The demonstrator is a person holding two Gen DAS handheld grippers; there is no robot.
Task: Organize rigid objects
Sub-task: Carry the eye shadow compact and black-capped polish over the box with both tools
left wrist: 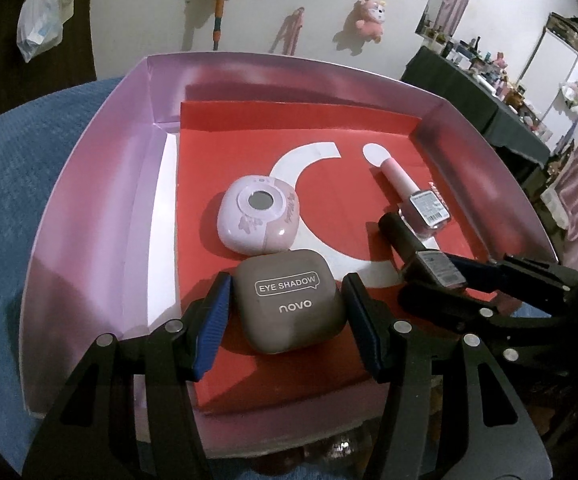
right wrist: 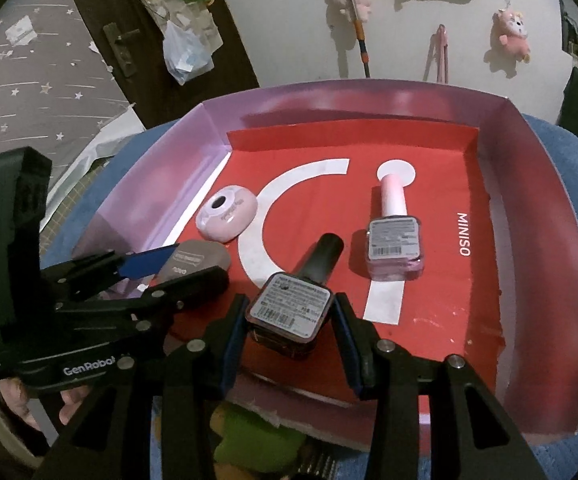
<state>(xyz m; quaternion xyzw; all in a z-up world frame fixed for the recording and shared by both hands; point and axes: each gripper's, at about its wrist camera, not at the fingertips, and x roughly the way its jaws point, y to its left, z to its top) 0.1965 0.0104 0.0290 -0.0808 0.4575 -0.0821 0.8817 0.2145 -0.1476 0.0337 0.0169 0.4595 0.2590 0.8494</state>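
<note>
A taupe eye shadow case lies on the red liner of a pink tray. My left gripper straddles the case, fingers open with small gaps on both sides. Behind it lies a pink round compact. My right gripper sits around a dark nail polish bottle with a black cap; its pads stand at the bottle's sides, contact unclear. A pink nail polish bottle lies further back. The dark bottle and the pink bottle also show in the left wrist view.
The tray rests on a blue cloth and has raised walls all round. A wall with plush toys and a door stand behind. A cluttered dark table is at far right.
</note>
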